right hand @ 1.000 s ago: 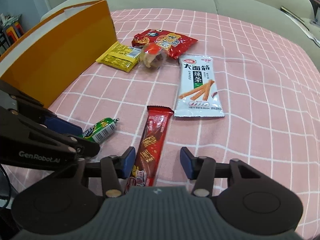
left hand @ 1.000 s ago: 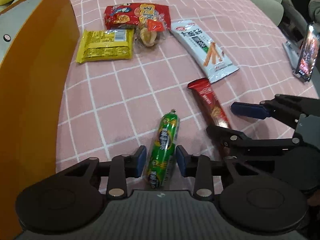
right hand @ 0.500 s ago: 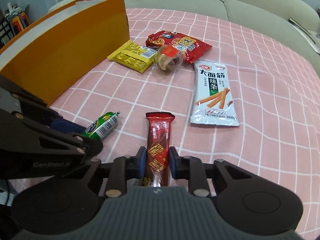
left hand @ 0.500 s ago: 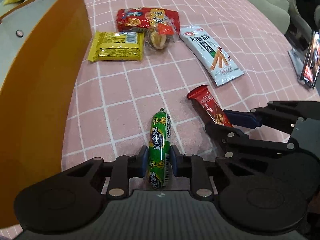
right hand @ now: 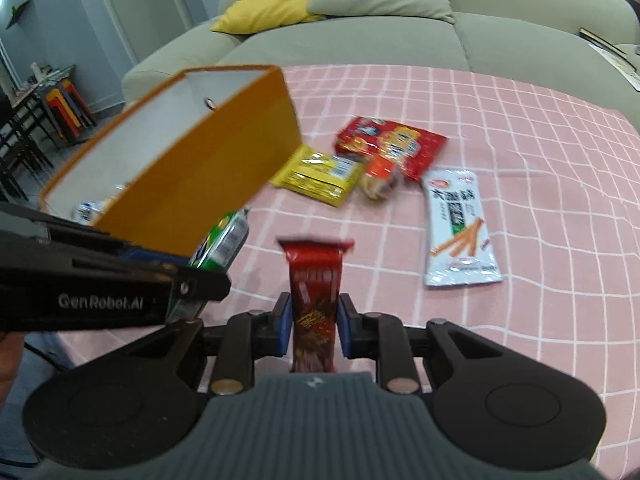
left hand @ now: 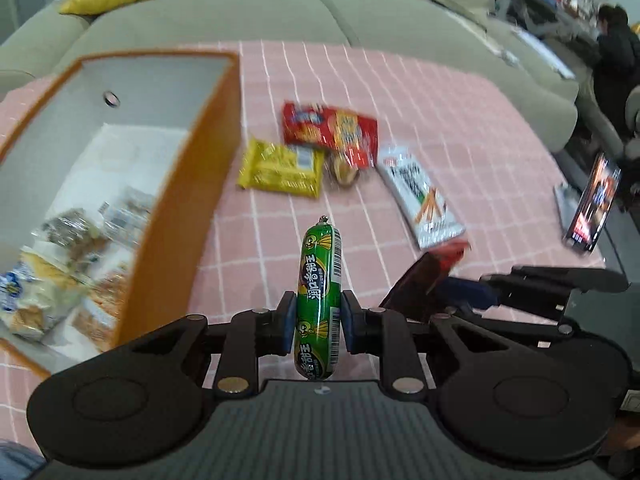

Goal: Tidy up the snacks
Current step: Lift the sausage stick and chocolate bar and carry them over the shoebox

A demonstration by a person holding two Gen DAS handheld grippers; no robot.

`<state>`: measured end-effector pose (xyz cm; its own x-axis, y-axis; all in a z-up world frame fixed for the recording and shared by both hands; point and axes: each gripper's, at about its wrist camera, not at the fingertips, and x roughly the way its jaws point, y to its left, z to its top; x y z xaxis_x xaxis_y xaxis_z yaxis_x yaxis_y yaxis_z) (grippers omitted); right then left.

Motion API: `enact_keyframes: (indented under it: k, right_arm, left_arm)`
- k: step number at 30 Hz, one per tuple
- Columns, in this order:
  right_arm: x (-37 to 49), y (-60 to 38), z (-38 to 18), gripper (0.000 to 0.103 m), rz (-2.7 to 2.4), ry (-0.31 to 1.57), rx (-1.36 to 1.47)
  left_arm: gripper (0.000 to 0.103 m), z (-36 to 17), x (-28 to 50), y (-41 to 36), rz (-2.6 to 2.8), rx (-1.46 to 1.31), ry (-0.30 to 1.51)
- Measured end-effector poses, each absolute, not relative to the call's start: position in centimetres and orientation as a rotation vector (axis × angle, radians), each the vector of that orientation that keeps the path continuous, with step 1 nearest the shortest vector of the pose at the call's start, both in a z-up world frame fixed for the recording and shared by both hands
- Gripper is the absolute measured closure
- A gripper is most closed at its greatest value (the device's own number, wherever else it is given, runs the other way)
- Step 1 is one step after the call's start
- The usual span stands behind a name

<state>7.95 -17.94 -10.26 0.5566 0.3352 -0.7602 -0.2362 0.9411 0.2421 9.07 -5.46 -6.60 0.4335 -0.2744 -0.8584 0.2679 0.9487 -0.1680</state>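
Now both snacks are off the pink checked cloth (left hand: 460, 128), where a second ago they lay flat: the left gripper (left hand: 318, 322) pinches the green sausage (left hand: 319, 280), the right gripper (right hand: 311, 326) clamps the red bar (right hand: 316, 292). The orange box (left hand: 188, 200), far left and already holding packets, looks like their destination. The left gripper's arm reads "GenRobot.AI"; the white packet (right hand: 460, 228) shows blurred Chinese characters.
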Motion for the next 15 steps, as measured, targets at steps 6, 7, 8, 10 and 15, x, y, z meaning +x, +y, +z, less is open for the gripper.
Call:
enact_keyframes:
  k: [6, 7, 8, 10, 15]
  right_arm:
    - [8.3, -16.0, -6.3, 0.083, 0.416, 0.872, 0.134]
    - [8.5, -15.5, -5.5, 0.083, 0.431, 0.858, 0.122]
    - [8.6, -14.9, -4.7, 0.083, 0.444, 0.845, 0.112]
    - [9.0, -13.9, -3.2, 0.083, 0.469, 0.82, 0.096]
    - [10.4, -10.7, 0.0, 0.083, 0.531, 0.77, 0.047]
  left_arm:
    - [0.078, -3.1, 8.9, -2.3, -0.31, -0.03, 1.002]
    - [0.078, -2.5, 9.0, -1.6, -0.303, -0.034, 0.991]
    - [0.078, -2.1, 9.2, -1.1, -0.296, -0.037, 0.983]
    - [0.078, -1.2, 9.5, 0.4, -0.279, -0.047, 0.966]
    - [0.078, 0.4, 10.5, 3.4, -0.239, -0.047, 0.932]
